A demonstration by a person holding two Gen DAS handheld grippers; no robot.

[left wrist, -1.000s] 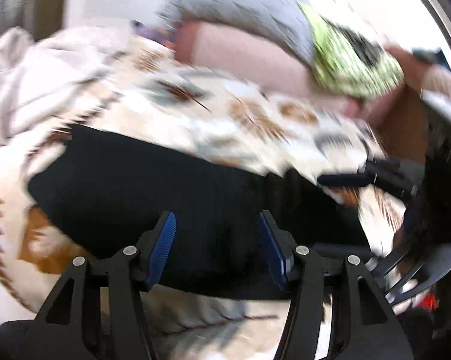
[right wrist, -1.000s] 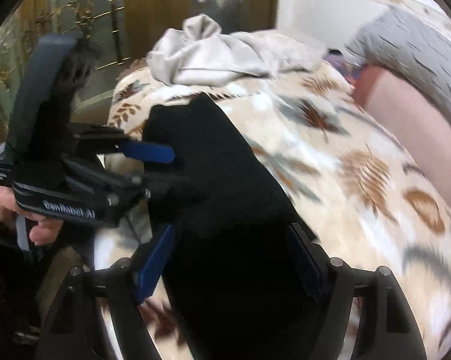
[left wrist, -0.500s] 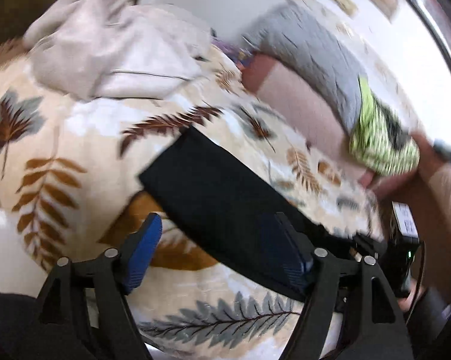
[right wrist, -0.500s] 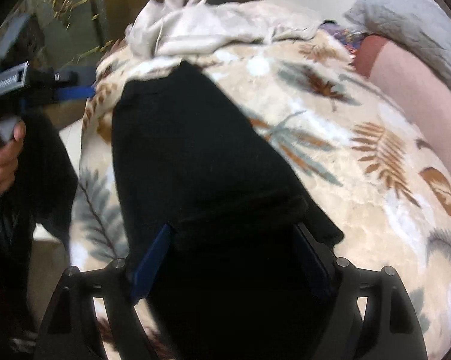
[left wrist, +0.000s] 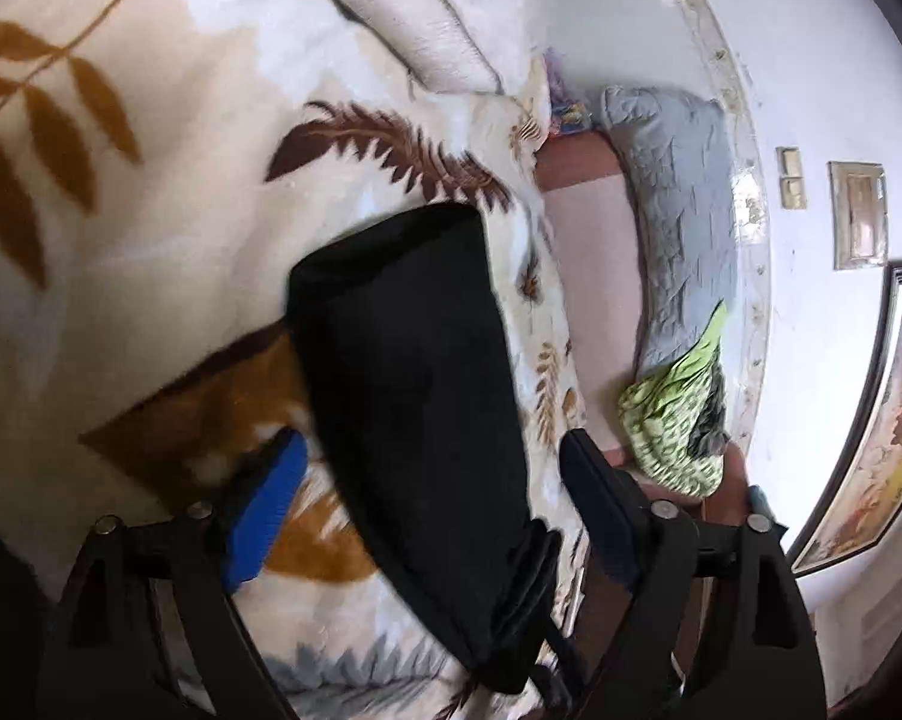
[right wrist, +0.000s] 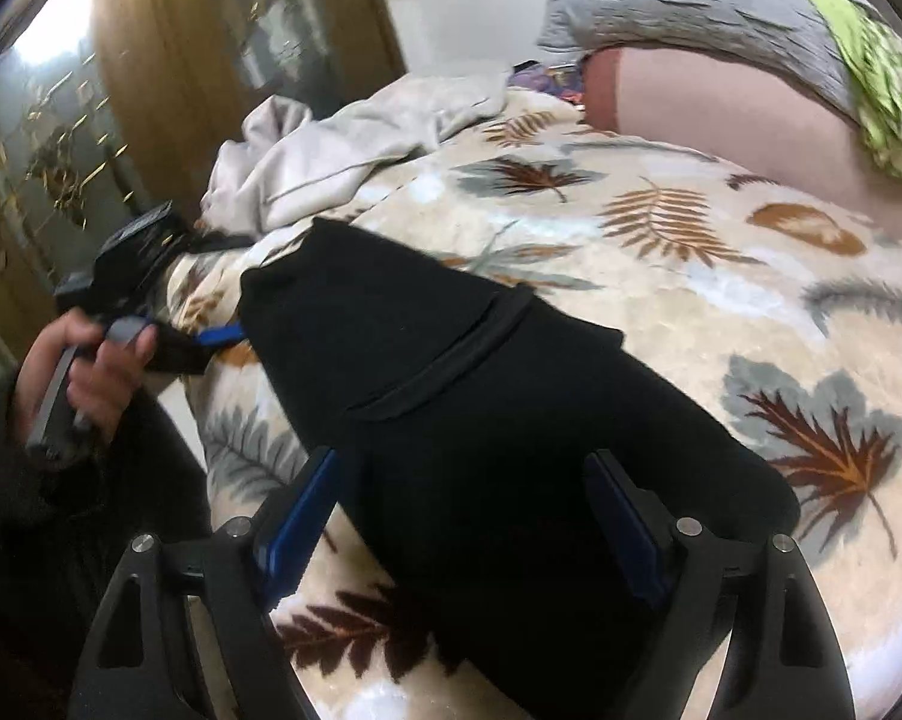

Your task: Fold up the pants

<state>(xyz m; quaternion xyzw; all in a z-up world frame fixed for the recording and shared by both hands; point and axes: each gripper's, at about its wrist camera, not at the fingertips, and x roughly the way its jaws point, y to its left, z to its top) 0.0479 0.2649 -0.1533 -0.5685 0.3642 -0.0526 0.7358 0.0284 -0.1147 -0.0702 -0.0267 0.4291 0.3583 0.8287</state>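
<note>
The black pants (right wrist: 487,396) lie folded in a long strip on the leaf-patterned blanket (right wrist: 691,252). They also show in the left wrist view (left wrist: 414,396). My left gripper (left wrist: 426,516) is open over one end of the strip, its jaws wide apart and holding nothing. In the right wrist view the left gripper (right wrist: 222,333) sits at the pants' far left edge, held in a hand. My right gripper (right wrist: 469,516) is open, its jaws wide apart over the near end of the pants.
A crumpled beige garment (right wrist: 342,150) lies at the blanket's far end. A grey pillow (right wrist: 691,6) and a green patterned cloth (right wrist: 889,90) rest on the pink sheet (right wrist: 721,108). A wooden wardrobe (right wrist: 150,60) stands to the left. The bed edge runs along the left.
My left gripper has swung around and down toward the end of the pants. My right gripper has pulled back a little, so more of the folded strip shows.
</note>
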